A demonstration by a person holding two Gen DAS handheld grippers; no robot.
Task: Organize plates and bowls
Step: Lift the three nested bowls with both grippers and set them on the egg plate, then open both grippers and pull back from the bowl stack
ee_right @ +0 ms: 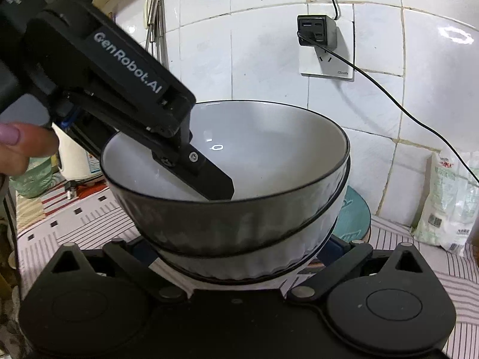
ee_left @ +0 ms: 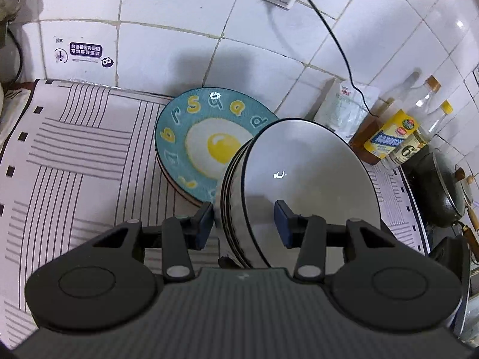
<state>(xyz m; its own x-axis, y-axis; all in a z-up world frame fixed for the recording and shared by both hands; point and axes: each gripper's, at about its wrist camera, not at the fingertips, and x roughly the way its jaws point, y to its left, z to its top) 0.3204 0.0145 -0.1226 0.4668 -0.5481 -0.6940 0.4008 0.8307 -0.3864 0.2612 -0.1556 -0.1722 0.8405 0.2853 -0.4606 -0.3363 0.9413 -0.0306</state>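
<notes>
A stack of grey bowls point(ee_left: 308, 179) with dark rims hangs above the striped cloth point(ee_left: 74, 149), tilted in the left wrist view. My left gripper point(ee_left: 245, 224) is shut on the stack's wall, one blue pad outside and one inside. From the right wrist view, one of its fingers point(ee_right: 209, 176) lies against the top bowl's inner wall. My right gripper point(ee_right: 236, 251) clasps the lower bowl point(ee_right: 239, 263) from both sides; its pads are mostly hidden under the bowls. Behind the bowls lies a teal plate point(ee_left: 209, 146) with a fried-egg picture, on top of other plates.
Oil bottles point(ee_left: 392, 131), a white bag point(ee_left: 344, 104) and a dark wok point(ee_left: 443, 191) crowd the right end of the counter. A charger point(ee_right: 317, 30) with a black cable sits on the tiled wall. A person's thumb point(ee_right: 18, 143) holds the left gripper.
</notes>
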